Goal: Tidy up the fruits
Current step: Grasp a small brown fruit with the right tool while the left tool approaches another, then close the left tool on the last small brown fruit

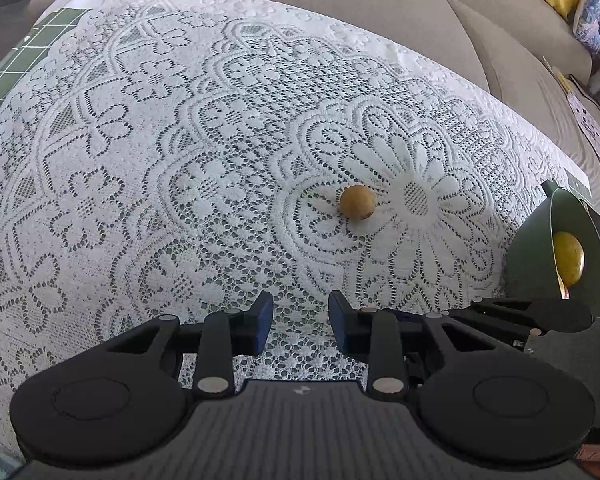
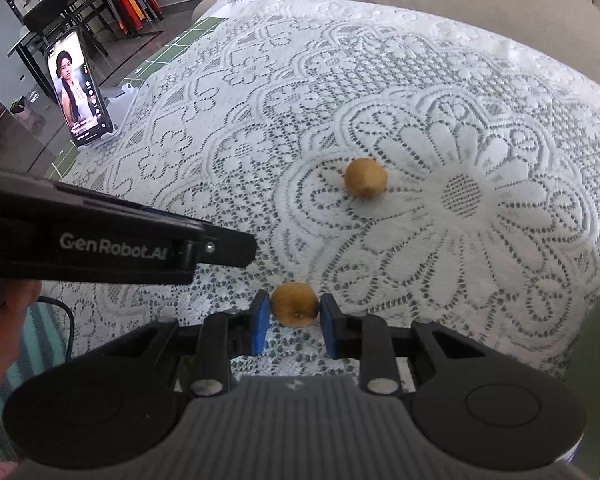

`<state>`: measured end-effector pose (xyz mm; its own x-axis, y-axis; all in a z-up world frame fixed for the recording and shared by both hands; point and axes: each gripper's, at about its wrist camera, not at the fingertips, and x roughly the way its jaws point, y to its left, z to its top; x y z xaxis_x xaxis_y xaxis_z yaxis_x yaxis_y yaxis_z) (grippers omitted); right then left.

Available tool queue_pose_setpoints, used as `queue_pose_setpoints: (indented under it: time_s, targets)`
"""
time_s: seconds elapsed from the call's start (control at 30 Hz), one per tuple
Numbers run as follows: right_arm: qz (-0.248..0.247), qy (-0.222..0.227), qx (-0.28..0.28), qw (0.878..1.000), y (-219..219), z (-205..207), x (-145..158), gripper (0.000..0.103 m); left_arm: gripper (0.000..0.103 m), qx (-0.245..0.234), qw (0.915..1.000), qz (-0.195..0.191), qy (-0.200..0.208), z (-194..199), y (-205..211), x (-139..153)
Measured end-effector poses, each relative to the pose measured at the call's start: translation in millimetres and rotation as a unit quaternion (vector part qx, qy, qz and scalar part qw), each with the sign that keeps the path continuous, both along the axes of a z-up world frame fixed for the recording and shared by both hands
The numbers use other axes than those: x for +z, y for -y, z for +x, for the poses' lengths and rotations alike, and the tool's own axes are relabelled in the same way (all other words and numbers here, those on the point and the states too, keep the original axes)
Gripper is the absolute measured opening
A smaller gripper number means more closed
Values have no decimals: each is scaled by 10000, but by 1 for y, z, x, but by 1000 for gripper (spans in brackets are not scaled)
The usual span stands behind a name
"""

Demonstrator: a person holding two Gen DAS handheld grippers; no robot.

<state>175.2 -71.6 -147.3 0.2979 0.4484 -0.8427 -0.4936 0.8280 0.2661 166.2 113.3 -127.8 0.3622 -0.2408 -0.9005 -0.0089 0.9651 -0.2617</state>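
Sitting between right gripper (image 2: 294, 316) jaws: small fruit (image 2: 295, 305).

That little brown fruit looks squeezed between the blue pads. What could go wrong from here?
1. The right gripper pinches the round fruit only at its sides, so it might slip out when lifted.
2. The lace tablecloth is full of holes; a low fingertip could snag it.
3. A tug on the cloth might roll away the other fruit, which lies loose on it.
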Motion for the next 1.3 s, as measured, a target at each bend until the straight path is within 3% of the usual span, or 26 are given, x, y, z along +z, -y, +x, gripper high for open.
queue_pose_setpoints:
  time_s: [0.3, 0.6, 0.97, 1.07, 1.3]
  targets:
    - [-252, 268, -419, 9984, 22, 8, 9, 23, 37, -448, 9985, -20, 302, 15, 24, 5]
    - [-368, 298, -1010, 9938, 55, 28, 7, 23, 37, -480, 9970, 90, 603, 40, 46, -5]
    - [-328, 191, -925, 9950, 53, 29, 0, 24, 36, -204, 9984, 146, 514, 64, 56, -15]
    - [-341, 181, -895, 9952, 53, 28, 1, 24, 28, -159, 9986, 103, 489, 67, 54, -16]
    - [-286, 194, -876, 9956, 54, 24, 7, 24, 28, -208, 9978, 71, 624, 58, 53, -8]
